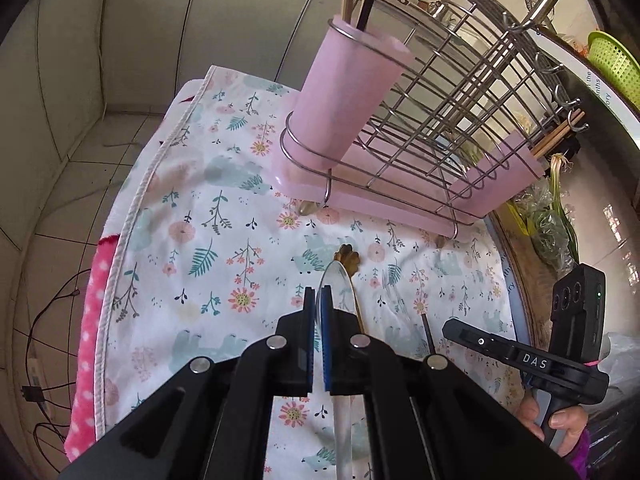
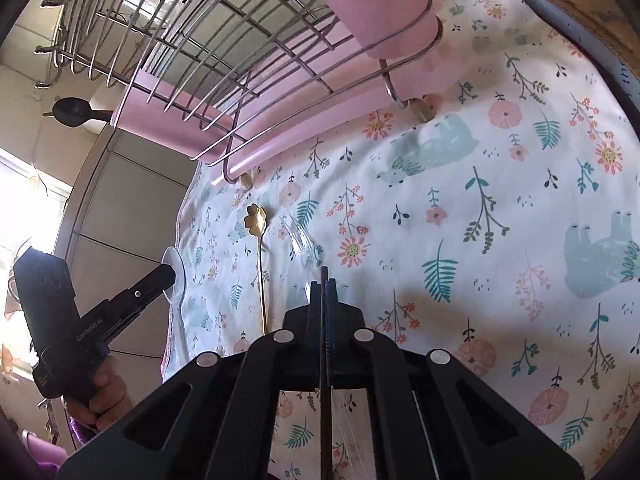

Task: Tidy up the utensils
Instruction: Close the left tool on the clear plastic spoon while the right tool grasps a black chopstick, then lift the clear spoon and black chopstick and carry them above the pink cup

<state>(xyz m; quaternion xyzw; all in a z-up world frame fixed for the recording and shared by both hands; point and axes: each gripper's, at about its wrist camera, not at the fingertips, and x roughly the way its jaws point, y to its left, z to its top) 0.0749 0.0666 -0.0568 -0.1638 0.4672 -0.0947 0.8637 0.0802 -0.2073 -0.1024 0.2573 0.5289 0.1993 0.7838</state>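
Observation:
My left gripper (image 1: 318, 292) is shut on a clear plastic spoon (image 1: 336, 280), held a little above the floral cloth (image 1: 224, 240); the right wrist view shows this left gripper (image 2: 170, 274) with the spoon (image 2: 176, 280) at the cloth's edge. My right gripper (image 2: 325, 282) is shut on a thin dark stick (image 2: 324, 274) that runs back between its fingers. A gold flower-ended spoon (image 2: 256, 220) and a clear plastic fork (image 2: 298, 240) lie on the cloth just ahead. A pink utensil cup (image 1: 348, 92) hangs on the wire dish rack (image 1: 440, 120).
A second pink holder (image 1: 516, 160) at the rack's far end holds wooden chopsticks (image 1: 558, 134). A pink dotted towel (image 1: 90, 340) lies under the cloth's left edge. Bagged greens (image 1: 548, 224) and a green basket (image 1: 612, 60) sit to the right. Cables (image 1: 48, 320) trail on the tiled floor.

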